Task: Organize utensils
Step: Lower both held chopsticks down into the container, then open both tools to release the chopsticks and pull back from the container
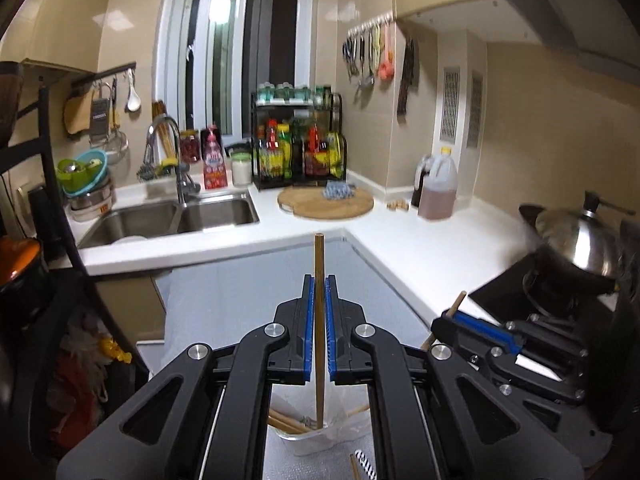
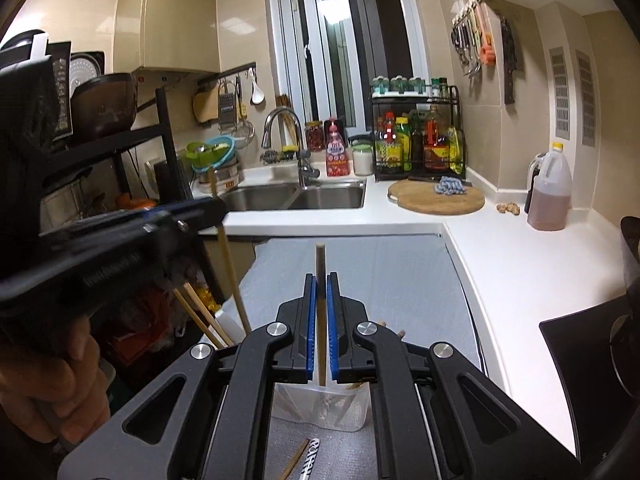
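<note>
Kitchen: grey mat (image 1: 224, 296) over the white tabletop (image 1: 400, 240), sink (image 1: 176, 216) far left, cutting board (image 1: 326, 202) behind.
Left tongs (image 1: 319, 328): clenched on a chopstick (image 1: 319, 280), upright, tip dipping into the clear container (image 1: 312, 440) right below.
Container: sits under and between both tongs; left looks nearer the drop.
Right tongs (image 2: 321, 328): also clamped on a second chopstick (image 2: 321, 264), long axis vertical, over the container.
Hidden: container floor, the sticks' lower ends; loose striped utensil (image 2: 309, 460) cut off at the edge.
</note>
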